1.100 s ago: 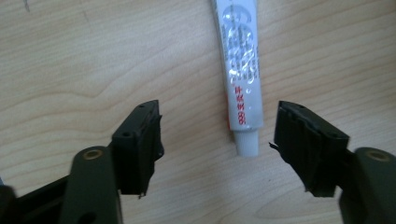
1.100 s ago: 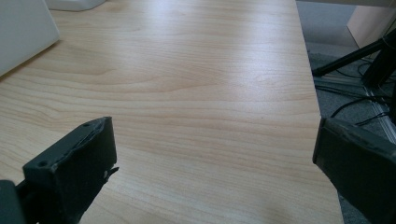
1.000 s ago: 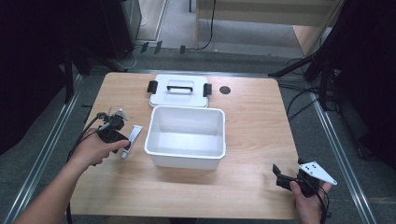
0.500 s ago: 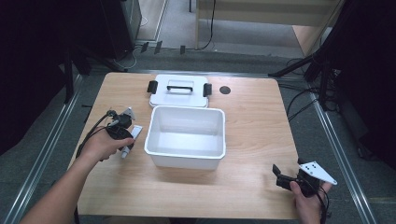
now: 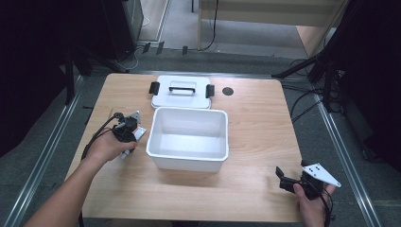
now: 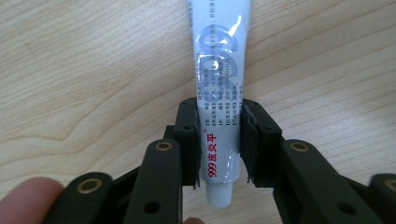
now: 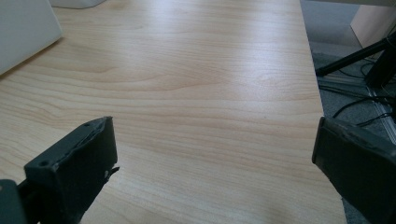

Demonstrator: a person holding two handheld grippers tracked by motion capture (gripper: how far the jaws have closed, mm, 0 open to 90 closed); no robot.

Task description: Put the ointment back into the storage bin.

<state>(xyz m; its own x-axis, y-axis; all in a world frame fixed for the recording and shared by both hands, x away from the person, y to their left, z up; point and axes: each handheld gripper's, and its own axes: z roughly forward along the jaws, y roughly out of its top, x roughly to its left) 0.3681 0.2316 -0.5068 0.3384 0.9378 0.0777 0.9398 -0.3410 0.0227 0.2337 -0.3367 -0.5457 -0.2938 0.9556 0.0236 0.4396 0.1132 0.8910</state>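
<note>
A white ointment tube (image 6: 219, 84) with red and blue print lies on the wooden table, its cap end toward the camera. In the left gripper view, my left gripper (image 6: 219, 140) is shut on the tube, one pad pressed on each side near the cap. In the high view, that gripper (image 5: 126, 128) sits left of the white bin (image 5: 152, 147), and the tube (image 5: 138, 135) shows beneath it. My right gripper (image 5: 283, 176) rests open near the table's front right corner; in the right gripper view (image 7: 215, 154) nothing lies between its fingers.
The white bin stands empty at the table's middle; its corner shows in the right gripper view (image 7: 23, 32). Its white lid (image 5: 182, 92) with black clips lies flat behind it. A dark round hole (image 5: 228, 91) is at the back. Cables (image 7: 359, 70) lie beyond the right edge.
My left hand and gripper have shifted a little to the right, toward the bin, over the tube. The right gripper has stayed in place.
</note>
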